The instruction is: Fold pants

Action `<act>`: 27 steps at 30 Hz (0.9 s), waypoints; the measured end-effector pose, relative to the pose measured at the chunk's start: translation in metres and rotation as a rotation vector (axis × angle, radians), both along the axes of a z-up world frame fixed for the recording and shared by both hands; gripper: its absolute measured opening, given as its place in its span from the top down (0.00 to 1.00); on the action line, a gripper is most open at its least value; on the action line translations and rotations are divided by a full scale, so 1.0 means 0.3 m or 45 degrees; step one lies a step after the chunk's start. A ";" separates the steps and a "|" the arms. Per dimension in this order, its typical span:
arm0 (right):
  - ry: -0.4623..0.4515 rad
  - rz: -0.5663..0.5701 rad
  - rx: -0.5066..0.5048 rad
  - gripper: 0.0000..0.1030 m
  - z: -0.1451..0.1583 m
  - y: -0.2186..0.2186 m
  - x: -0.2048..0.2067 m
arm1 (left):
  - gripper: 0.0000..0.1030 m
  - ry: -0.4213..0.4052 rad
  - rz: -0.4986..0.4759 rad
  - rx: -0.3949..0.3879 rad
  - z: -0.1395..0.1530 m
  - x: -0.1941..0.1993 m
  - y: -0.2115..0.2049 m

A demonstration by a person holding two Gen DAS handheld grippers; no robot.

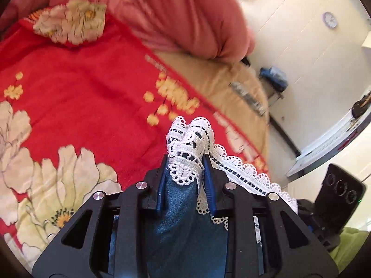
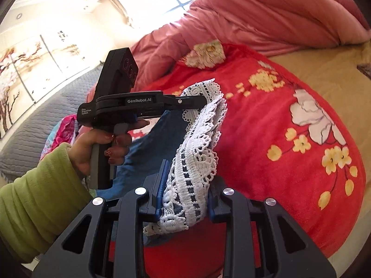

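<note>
The pants are blue denim [image 1: 183,210] with a white lace hem [image 1: 189,136]. In the left wrist view my left gripper [image 1: 185,162] is shut on the bunched hem, and lace sticks out past its blue pads. In the right wrist view my right gripper [image 2: 189,178] is shut on another stretch of the lace hem [image 2: 197,153]. The left gripper [image 2: 199,100] shows there too, held by a hand [image 2: 97,143] in a green sleeve, clamped on the same hem a little above and behind. Denim [image 2: 155,139] hangs between the two, lifted off the bed.
A red floral blanket [image 1: 81,92] [image 2: 266,139] covers the bed below both grippers. A bunched pink duvet [image 1: 174,11] [image 2: 266,11] lies at the far side. Tan sheet [image 1: 220,81] shows at the bed's edge, with cream walls and a desk [image 1: 336,139] beyond.
</note>
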State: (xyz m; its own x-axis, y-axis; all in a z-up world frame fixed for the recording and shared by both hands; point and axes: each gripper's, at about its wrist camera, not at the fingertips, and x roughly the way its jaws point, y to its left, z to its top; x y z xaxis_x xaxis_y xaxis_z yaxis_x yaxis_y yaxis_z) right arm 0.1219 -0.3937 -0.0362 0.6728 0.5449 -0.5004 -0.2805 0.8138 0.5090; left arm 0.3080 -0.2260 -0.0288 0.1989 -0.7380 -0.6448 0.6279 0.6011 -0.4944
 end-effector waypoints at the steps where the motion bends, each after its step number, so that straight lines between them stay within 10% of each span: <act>1: -0.025 0.002 0.004 0.75 0.014 0.006 -0.011 | 0.80 -0.021 -0.005 -0.016 0.023 -0.009 0.013; 15: -0.205 0.217 -0.032 0.75 0.191 0.272 -0.065 | 0.76 -0.104 0.094 -0.136 0.138 -0.119 0.306; 27: -0.094 0.433 -0.225 0.75 0.091 0.625 -0.047 | 0.75 0.034 0.371 -0.182 0.021 -0.149 0.584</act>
State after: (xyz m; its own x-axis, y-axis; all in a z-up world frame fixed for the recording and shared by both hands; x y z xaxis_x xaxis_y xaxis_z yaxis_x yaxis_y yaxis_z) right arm 0.1079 -0.2061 -0.0088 0.5065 0.6526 -0.5635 -0.5800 0.7415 0.3374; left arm 0.2632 -0.0509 -0.0224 0.3995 -0.7361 -0.5464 0.4249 0.6768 -0.6011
